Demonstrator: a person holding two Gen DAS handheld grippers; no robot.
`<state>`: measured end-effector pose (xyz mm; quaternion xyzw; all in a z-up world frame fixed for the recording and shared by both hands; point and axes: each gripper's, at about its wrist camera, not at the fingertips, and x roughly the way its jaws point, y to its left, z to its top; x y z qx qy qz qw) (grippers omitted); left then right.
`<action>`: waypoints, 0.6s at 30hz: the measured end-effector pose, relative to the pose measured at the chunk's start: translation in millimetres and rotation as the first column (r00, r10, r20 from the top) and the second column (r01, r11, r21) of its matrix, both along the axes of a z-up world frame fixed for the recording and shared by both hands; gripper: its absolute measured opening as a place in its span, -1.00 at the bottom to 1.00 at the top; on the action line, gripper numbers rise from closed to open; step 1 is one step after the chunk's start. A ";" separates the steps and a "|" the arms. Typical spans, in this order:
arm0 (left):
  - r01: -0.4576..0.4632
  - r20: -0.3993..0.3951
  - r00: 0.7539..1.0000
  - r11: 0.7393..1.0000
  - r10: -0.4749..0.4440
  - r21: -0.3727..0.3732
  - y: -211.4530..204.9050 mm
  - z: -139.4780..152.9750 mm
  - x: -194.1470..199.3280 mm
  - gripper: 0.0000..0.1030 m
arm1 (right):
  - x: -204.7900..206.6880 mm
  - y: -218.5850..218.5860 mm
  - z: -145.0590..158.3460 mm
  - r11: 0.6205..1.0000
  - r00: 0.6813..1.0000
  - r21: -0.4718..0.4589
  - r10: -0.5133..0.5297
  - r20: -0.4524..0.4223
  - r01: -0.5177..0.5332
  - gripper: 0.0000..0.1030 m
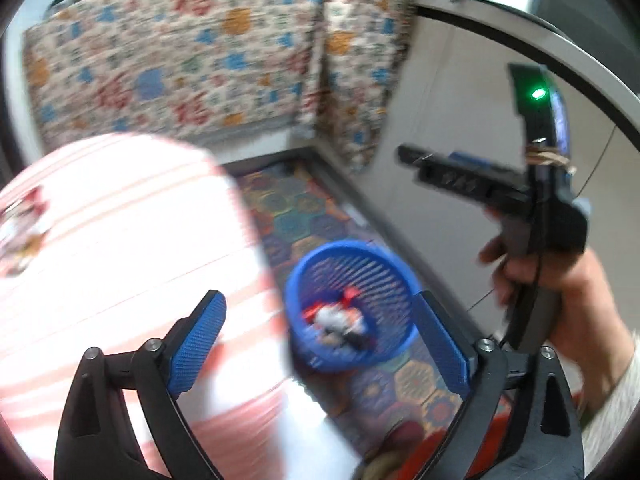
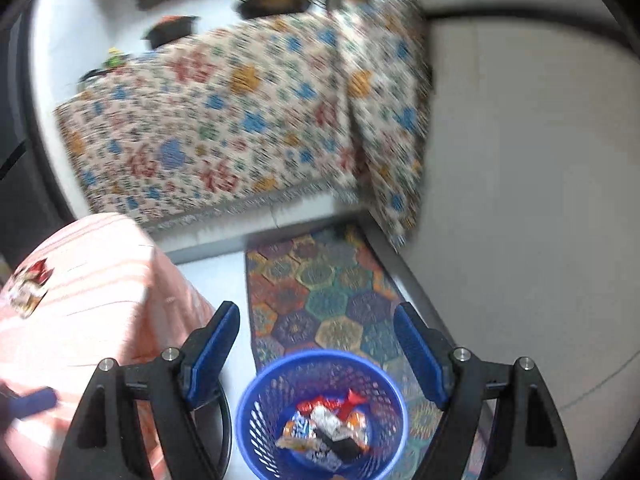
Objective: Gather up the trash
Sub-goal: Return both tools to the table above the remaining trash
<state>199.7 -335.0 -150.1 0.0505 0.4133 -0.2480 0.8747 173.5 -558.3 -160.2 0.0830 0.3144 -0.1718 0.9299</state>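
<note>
Wrappers (image 2: 326,428) lie crumpled in the bottom of the blue mesh basket (image 2: 256,392): red, silver, orange and dark foil pieces bunched together, seen more sharply from my right wrist than from my left, where they (image 1: 340,322) smear into a red and white blur. The basket (image 1: 304,280) stands on the floor at the edge of a rug (image 2: 320,292) patterned with coloured hexagons, just beside a table draped in pink striped cloth (image 2: 104,280). One more wrapper (image 2: 28,288), red and white, lies on that cloth near its far left edge.

My left gripper (image 1: 320,340) tilts downward with its blue pads spread wide and nothing between them; the basket shows through the gap. My right gripper (image 2: 316,356) also points down over the basket, jaws apart and empty. From the left wrist view my right hand (image 1: 560,292) wraps around the black handle of its tool, which is raised to the right with a green light glowing on it.

Behind, a patterned cloth (image 2: 224,120) carries large red characters, too blurred for me to read. A dark pan (image 2: 280,2) sits above it.
</note>
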 end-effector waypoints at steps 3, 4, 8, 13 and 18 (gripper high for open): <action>-0.094 0.018 0.995 0.994 0.093 0.055 58.3 -1.4 -8.3 0.85 | 2.6 43.8 12.6 0.996 0.998 -0.048 0.071 0.004 -0.070 0.58; -0.137 0.034 0.990 0.987 0.135 0.085 81.9 -3.7 -8.4 0.86 | 3.1 60.6 15.9 0.994 0.995 -0.049 0.099 0.002 -0.099 0.58; -0.319 0.071 0.948 0.932 0.312 0.169 178.2 -20.1 2.2 0.86 | 10.2 142.8 18.6 0.968 0.967 0.001 0.252 -0.030 -0.252 0.58; -0.445 0.111 0.895 0.862 0.432 0.243 267.0 -38.7 23.4 0.85 | 25.7 242.7 -7.2 0.916 0.908 0.083 0.401 -0.125 -0.393 0.58; -0.446 0.062 0.894 0.868 0.444 0.218 309.1 -50.5 48.7 0.88 | 47.2 313.1 -32.3 0.896 0.870 0.133 0.444 -0.214 -0.424 0.58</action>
